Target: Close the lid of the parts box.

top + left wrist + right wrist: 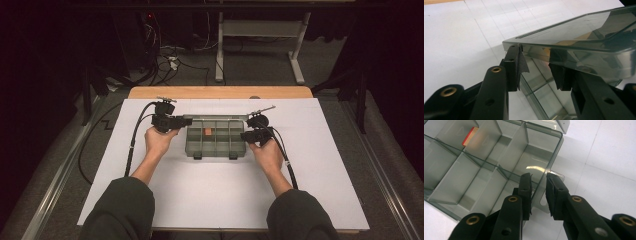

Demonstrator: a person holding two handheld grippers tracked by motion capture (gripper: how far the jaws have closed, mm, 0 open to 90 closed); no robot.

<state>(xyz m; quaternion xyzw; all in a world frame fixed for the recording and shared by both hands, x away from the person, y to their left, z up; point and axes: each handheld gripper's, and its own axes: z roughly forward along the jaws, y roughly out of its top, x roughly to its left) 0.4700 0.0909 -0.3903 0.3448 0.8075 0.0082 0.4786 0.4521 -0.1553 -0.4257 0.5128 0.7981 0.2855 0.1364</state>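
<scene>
Left gripper [181,121] sits at the left end of a smoky transparent compartment box [216,145], and in the left gripper view its jaws stand partly apart on either side of the corner of the raised clear lid [574,30]; whether the pads actually press on the lid I cannot tell. Right gripper [245,135] is at the box's right end, and in its own view the jaws straddle the box's right side wall [549,173], one inside a compartment and one outside, with a narrow gap between the pads and the wall, so it grips nothing. The box lies with its long axis running left to right across the table, its two dark latches [198,156] on the edge facing the person and the lid hinged along the far edge. A small orange block [207,131] sits in one compartment of the far row. The box rests on a white sheet [225,200] covering a wooden tabletop [220,92]; beyond lie grey carpet, tangled cables [167,60] and a white desk frame [260,35] in a dark room.
</scene>
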